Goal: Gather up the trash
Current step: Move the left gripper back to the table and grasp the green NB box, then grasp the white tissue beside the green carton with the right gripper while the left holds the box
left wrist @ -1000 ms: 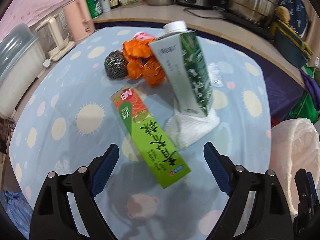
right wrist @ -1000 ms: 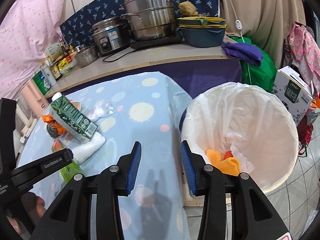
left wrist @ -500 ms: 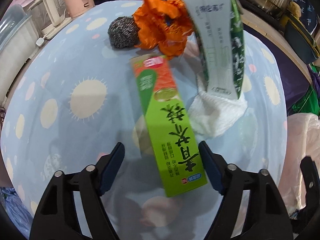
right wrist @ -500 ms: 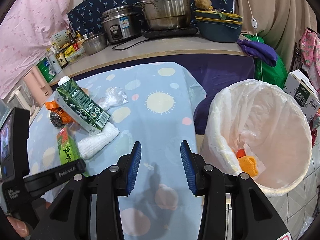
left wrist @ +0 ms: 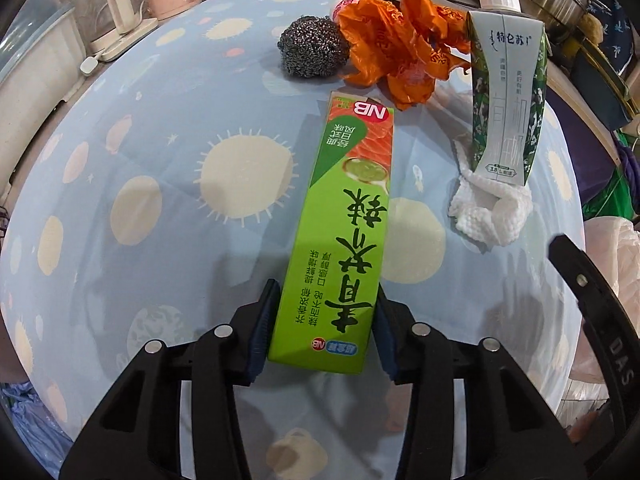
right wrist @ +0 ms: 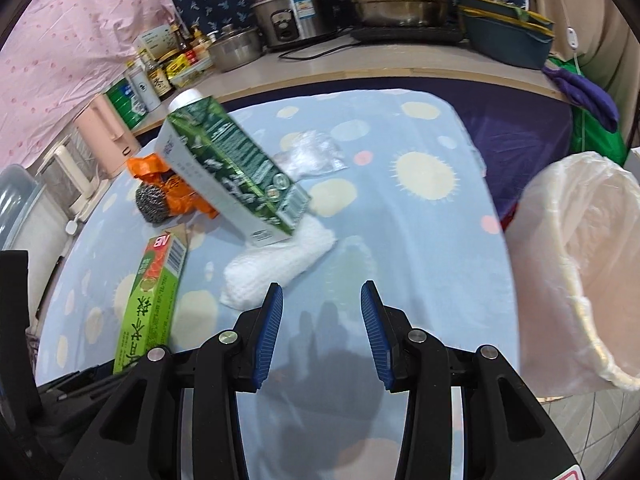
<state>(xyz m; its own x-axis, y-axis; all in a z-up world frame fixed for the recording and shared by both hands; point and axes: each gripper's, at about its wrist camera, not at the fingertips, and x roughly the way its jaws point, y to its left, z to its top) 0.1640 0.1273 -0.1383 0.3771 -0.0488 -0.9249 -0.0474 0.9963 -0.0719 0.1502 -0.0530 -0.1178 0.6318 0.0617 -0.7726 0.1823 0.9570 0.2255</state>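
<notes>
Trash is what both tongs face, and the nearest piece, a long green box (left wrist: 340, 240), sits right between the blue pads of the left tongs (left wrist: 324, 330). Those pads press the two long sides of the box at its near end, so the left tongs are closed on it, while its long axis runs straight ahead from them toward the far side of the blue spotted table (left wrist: 140, 160). Whether the box has left the cloth I cannot tell. The right tongs (right wrist: 322, 330) stand open over bare cloth, holding nothing. Just ahead of them and a little to the left lies a white cloth (right wrist: 276, 268), with a green milk carton (right wrist: 232, 172) resting on its far end. Farther out are an orange plastic bag (left wrist: 400, 48), touching a steel scrubber (left wrist: 310, 52), and a clear wrapper (right wrist: 312, 154) behind the carton. A lined bin (right wrist: 580, 264) stands off the table's edge to the right, nearer the right tongs, so my guess is that the box must travel rightward across the table.
</notes>
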